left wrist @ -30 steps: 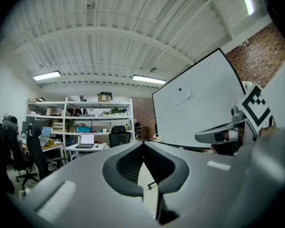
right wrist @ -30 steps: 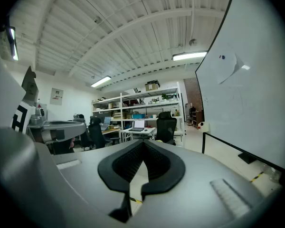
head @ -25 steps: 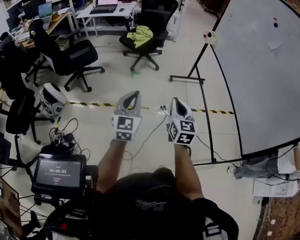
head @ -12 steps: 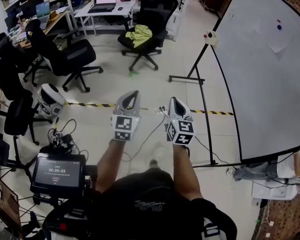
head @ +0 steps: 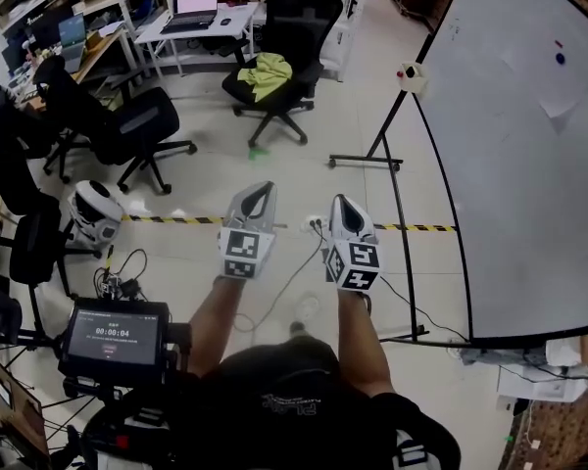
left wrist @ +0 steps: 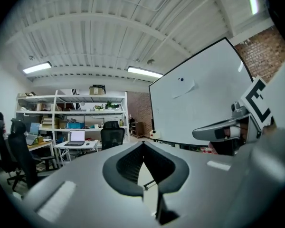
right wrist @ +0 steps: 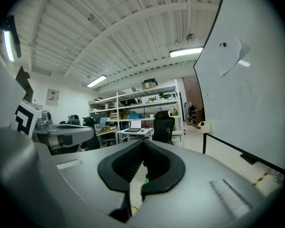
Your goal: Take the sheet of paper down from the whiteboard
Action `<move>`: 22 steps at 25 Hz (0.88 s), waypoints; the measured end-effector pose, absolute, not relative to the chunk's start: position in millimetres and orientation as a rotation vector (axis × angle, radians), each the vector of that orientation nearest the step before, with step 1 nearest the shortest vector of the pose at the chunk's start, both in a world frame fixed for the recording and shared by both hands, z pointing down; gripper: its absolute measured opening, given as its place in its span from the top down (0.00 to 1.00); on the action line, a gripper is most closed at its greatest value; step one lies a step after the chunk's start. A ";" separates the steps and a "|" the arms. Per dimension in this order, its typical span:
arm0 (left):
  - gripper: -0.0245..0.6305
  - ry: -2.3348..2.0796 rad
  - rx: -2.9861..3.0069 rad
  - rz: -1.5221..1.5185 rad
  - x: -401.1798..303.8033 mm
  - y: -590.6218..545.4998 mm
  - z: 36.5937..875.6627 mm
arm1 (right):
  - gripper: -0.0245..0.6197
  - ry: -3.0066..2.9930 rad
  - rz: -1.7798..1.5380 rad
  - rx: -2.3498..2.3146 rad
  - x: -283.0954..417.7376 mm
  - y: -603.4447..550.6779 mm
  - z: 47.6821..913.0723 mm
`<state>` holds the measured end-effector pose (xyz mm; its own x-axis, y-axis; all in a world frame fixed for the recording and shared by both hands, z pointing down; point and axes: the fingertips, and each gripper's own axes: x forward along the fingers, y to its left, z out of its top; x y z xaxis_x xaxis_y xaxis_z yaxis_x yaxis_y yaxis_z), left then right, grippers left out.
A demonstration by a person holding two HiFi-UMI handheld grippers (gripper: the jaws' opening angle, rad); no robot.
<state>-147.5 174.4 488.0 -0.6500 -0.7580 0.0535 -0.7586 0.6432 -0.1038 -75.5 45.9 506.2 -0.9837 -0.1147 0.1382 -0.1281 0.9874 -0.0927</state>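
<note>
A white sheet of paper (head: 551, 88) hangs on the whiteboard (head: 510, 184) at the right, pinned by a blue magnet (head: 561, 59). It also shows as the sheet of paper (left wrist: 184, 87) in the left gripper view and the sheet of paper (right wrist: 232, 57) in the right gripper view. My left gripper (head: 257, 192) and right gripper (head: 341, 205) are held side by side in front of me, both shut and empty, well short of the board. They point level across the room.
The whiteboard stands on a black wheeled frame (head: 382, 155) with cables on the floor. Black office chairs (head: 279, 67) and desks with laptops (head: 198, 3) fill the back left. Yellow-black tape (head: 176, 219) crosses the floor. A screen on a stand (head: 116, 339) is at my left.
The view has shifted forward and towards the board: the whiteboard and sheet sit a little further right and the chairs slid down-left. Both grippers stay shut, side by side.
</note>
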 end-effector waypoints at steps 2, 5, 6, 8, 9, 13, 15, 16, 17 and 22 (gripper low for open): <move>0.96 -2.828 1.340 0.202 -159.2 153.9 488.5 | 0.95 -2.994 0.186 0.220 -86.1 23.7 509.4; 0.96 -2.798 1.355 0.206 -175.2 118.4 496.8 | 0.95 -2.994 0.206 0.260 -98.5 -14.9 508.8; 0.96 -2.786 1.359 0.206 -179.9 105.1 500.2 | 0.95 -2.995 0.207 0.271 -101.6 -28.9 507.8; 0.96 -2.767 1.382 0.203 -190.1 74.2 500.2 | 0.95 -2.998 0.200 0.298 -109.8 -60.5 505.5; 0.96 -2.758 1.394 0.200 -198.1 55.5 500.4 | 0.95 -2.998 0.197 0.313 -116.9 -79.9 505.6; 0.96 -2.727 1.453 0.188 -234.4 -28.3 502.8 | 0.95 -2.995 0.210 0.385 -151.5 -169.3 512.7; 0.96 -2.722 1.500 0.184 -234.1 -52.0 495.3 | 0.95 -3.000 0.207 0.436 -147.5 -193.8 506.7; 0.96 -2.718 1.527 0.183 -230.2 -59.9 490.8 | 0.95 -3.005 0.206 0.464 -141.0 -201.0 501.8; 0.96 -2.711 1.555 0.185 -226.3 -67.3 486.8 | 0.95 -3.009 0.205 0.491 -134.7 -207.1 496.6; 0.96 -2.658 1.688 0.172 -209.5 -94.8 476.4 | 0.94 -3.022 0.174 0.619 -109.5 -226.7 479.2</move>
